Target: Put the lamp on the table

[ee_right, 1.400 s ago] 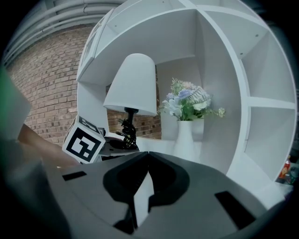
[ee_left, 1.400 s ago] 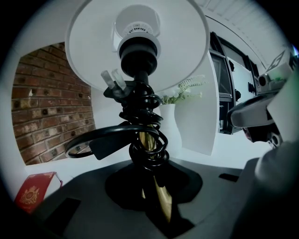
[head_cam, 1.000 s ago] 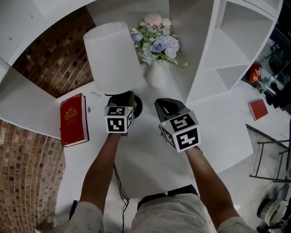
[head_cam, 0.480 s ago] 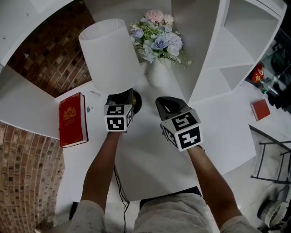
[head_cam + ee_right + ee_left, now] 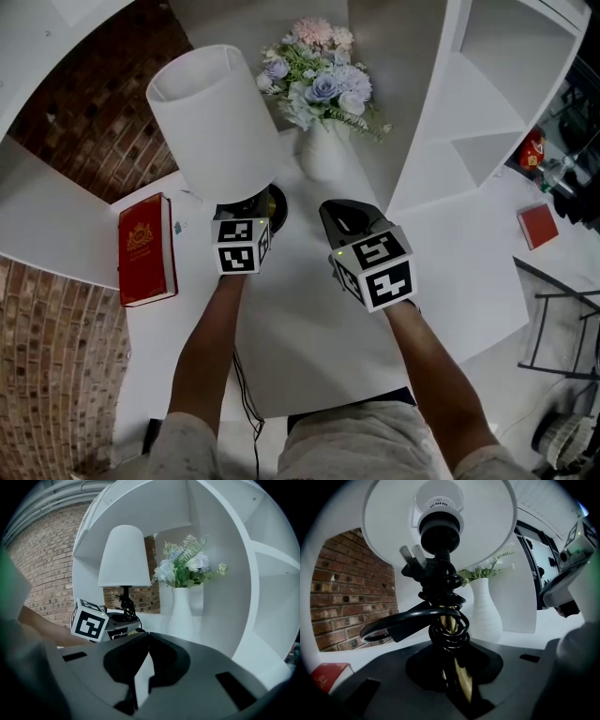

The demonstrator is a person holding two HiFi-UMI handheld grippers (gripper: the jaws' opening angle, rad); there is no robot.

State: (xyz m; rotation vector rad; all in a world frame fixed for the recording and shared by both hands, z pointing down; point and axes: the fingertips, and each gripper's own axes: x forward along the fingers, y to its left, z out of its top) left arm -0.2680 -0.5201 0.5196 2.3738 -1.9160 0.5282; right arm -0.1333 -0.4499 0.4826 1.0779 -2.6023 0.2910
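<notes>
The lamp has a white shade (image 5: 211, 122), a brass stem and a dark round base (image 5: 274, 204). It leans to the left over the white table (image 5: 309, 319). My left gripper (image 5: 253, 212) is shut on the brass stem (image 5: 449, 625), low down, under the black cord wound round it. The shade (image 5: 440, 522) fills the top of the left gripper view. I cannot tell whether the base touches the table. My right gripper (image 5: 345, 217) hovers just right of the lamp, shut and empty (image 5: 146, 637). In the right gripper view the lamp (image 5: 121, 557) stands to its left.
A red book (image 5: 145, 248) lies left of the lamp. A white vase (image 5: 323, 155) of flowers (image 5: 319, 89) stands right behind it, inside a curved white shelf unit (image 5: 469, 103). The lamp's cord (image 5: 246, 394) hangs off the table's front edge. A small red book (image 5: 536, 225) lies far right.
The lamp's shade has tipped further to the left in my left gripper's hold. My right gripper has stayed where it was.
</notes>
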